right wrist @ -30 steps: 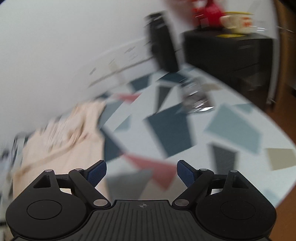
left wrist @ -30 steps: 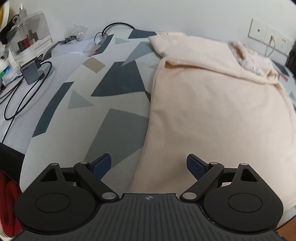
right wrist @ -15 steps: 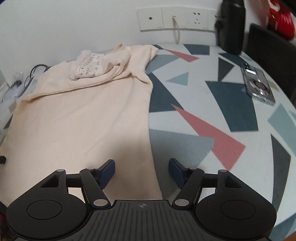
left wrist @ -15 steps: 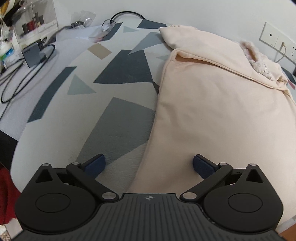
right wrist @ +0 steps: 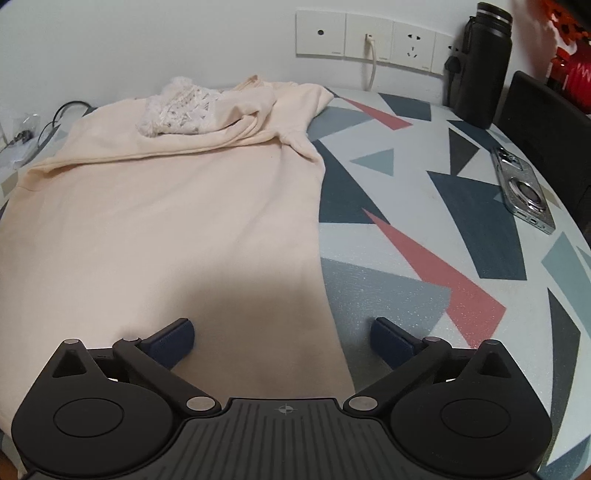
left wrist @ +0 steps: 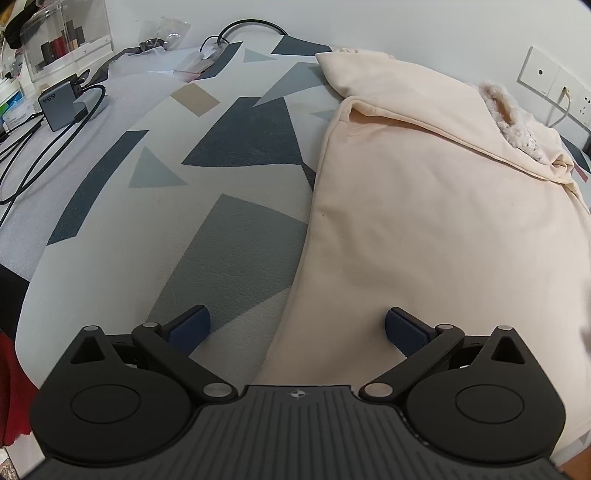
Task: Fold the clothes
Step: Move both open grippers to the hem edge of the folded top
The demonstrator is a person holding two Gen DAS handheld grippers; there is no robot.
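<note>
A cream garment (left wrist: pixel 424 206) with a white fleecy collar lies flat on the patterned table, sleeves folded across its far end. It also shows in the right wrist view (right wrist: pixel 166 221). My left gripper (left wrist: pixel 295 328) is open and low at the garment's near left corner, its jaws straddling the left edge. My right gripper (right wrist: pixel 282 334) is open and low at the near right corner, its jaws straddling the right edge. Neither holds anything.
The table (left wrist: pixel 229 166) has a geometric cover. A charger with cables (left wrist: pixel 62 103) and clear boxes sit at the far left. A phone (right wrist: pixel 522 190) and a black bottle (right wrist: pixel 484 62) are at the right, with wall sockets (right wrist: pixel 369 35) behind.
The right gripper swung round from the table's right side to the garment's near right corner and opened wider. The left gripper moved lower and closer to the near left corner and opened wider.
</note>
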